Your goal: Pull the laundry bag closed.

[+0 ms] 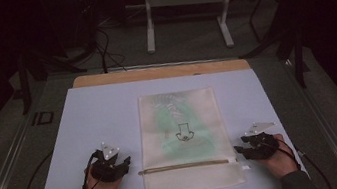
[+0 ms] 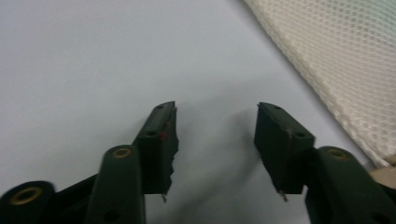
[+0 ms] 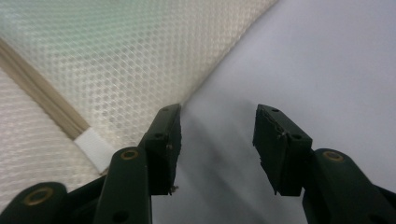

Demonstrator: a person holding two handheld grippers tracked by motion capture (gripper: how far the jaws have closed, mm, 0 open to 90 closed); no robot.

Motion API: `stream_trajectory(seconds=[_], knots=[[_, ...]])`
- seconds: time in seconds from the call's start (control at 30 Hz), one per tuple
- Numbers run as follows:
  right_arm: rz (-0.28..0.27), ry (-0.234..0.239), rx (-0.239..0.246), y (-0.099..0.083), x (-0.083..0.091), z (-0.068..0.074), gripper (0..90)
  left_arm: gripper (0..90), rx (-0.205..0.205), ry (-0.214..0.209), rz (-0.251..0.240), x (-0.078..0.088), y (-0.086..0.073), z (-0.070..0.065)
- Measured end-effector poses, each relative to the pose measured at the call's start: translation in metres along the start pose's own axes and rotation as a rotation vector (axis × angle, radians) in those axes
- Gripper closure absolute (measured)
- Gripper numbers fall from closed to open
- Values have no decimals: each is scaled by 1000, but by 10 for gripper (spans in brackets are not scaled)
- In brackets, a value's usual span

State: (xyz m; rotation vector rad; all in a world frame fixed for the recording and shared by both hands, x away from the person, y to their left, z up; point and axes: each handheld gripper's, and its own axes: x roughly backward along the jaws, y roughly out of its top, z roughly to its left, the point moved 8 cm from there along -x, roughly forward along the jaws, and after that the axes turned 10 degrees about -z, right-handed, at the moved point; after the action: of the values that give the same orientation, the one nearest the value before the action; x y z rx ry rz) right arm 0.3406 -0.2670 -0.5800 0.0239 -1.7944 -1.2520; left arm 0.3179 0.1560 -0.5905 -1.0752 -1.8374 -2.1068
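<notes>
A cream mesh bag (image 1: 183, 140) lies flat in the middle of the pale blue mat (image 1: 99, 115), with something green inside it and a tan zipper (image 1: 185, 166) running across its near part. My left gripper (image 1: 125, 162) rests on the mat just left of the bag, jaws open and nothing between them. In the left gripper view (image 2: 217, 126) the mesh bag (image 2: 336, 60) fills the upper right corner. My right gripper (image 1: 239, 151) rests at the bag's right edge, open and holding nothing. In the right gripper view (image 3: 217, 126) the mesh bag (image 3: 107, 60) and the zipper's white end tab (image 3: 95, 148) lie left of the jaws.
The mat lies on a wooden board (image 1: 158, 72) on a grey table. Beyond the table, a grey metal frame (image 1: 186, 6) and dark stand legs (image 1: 36, 68) stand on the floor. A cable (image 1: 86, 185) trails from the left gripper toward the near edge.
</notes>
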Motion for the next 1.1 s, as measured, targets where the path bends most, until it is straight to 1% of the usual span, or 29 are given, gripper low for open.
stream_trajectory(seconds=[0.07, 0.1, 0.23, 0.3, 0.33, 0.4, 0.43, 0.63, 0.7, 0.73, 1.1], knots=[[-8, 22, -1, 2, 2, 2, 524, 519, 7, -9, -12, 1, 1, 1], [-2, 29, 1, 2, 2, 4, 529, 528, 8, -9, -12, 2, 2, 2], [30, 54, 39, 1, 2, 11, 535, 541, 14, -15, -23, 3, 3, 4], [34, 53, 46, 1, 2, 12, 535, 541, 9, -16, -27, 3, 3, 4], [28, 65, 63, 3, 4, 14, 531, 540, 6, -19, -29, 3, 4, 4], [32, 82, 73, 6, 7, 18, 529, 541, 2, -20, -28, 3, 4, 3], [39, 83, 90, 7, 8, 19, 525, 544, -5, -25, -26, 3, 4, 3], [66, 109, 139, 13, 9, 29, 523, 556, -5, -34, -31, 3, 4, 2], [80, 116, 175, 15, 7, 31, 537, 557, -11, -41, -27, 3, 4, 1], [89, 116, 186, 16, 7, 33, 541, 558, -12, -41, -26, 2, 3, 1], [101, 161, 226, 29, -2, 49, 534, 564, -18, -47, -24, 3, 3, -1]])
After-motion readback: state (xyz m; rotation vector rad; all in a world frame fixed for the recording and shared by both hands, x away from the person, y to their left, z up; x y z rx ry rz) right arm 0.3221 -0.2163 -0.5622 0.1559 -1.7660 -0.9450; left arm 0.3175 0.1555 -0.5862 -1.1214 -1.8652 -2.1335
